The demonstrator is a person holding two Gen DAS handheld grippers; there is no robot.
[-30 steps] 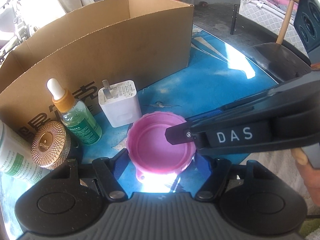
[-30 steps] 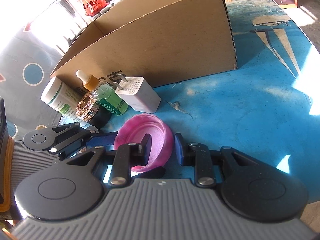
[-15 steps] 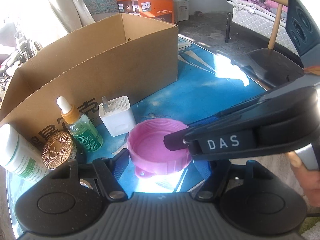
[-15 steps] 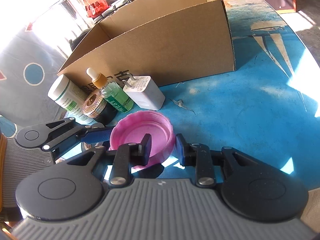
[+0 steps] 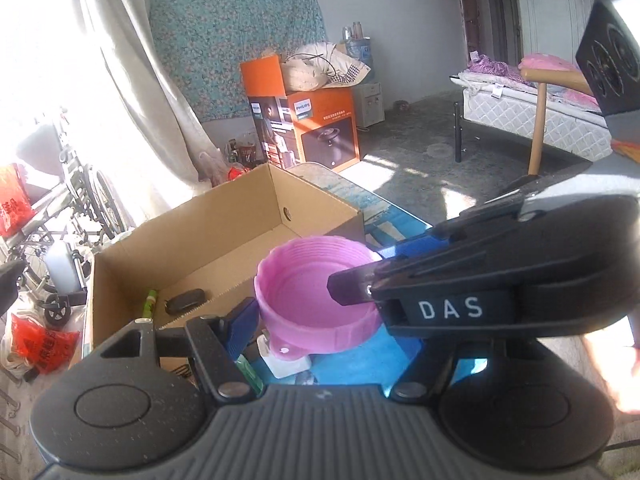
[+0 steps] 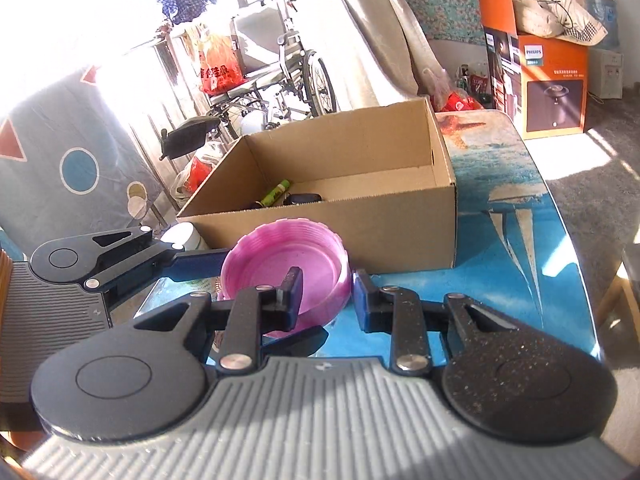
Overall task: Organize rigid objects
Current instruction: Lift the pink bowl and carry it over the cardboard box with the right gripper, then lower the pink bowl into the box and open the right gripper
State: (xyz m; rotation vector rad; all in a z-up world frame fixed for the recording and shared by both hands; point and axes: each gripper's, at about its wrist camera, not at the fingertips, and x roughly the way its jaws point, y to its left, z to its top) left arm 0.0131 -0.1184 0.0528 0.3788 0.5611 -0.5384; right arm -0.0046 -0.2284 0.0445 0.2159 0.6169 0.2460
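Note:
A pink plastic lid [image 5: 316, 300] is held in the air near the front wall of an open cardboard box [image 5: 224, 248]. My right gripper [image 6: 326, 292] is shut on the lid's [image 6: 284, 276] rim, one finger inside and one outside. My left gripper [image 5: 320, 320] straddles the lid from the other side; its left finger [image 5: 240, 324] is close to the lid wall, its right finger is hidden behind the right gripper. The box [image 6: 340, 200] holds a green tube [image 6: 274, 193] and a small black item [image 6: 302, 199].
A white charger [image 5: 286, 362] and a green bottle [image 5: 250, 372] show on the blue table [image 6: 516, 248] below the lid. A white bottle [image 6: 186, 236] stands left of the box. A wheelchair, an orange carton and a bed stand beyond the table.
Both grippers have risen with the pink lid, from the table surface to about the height of the box's rim. The box's inside now shows.

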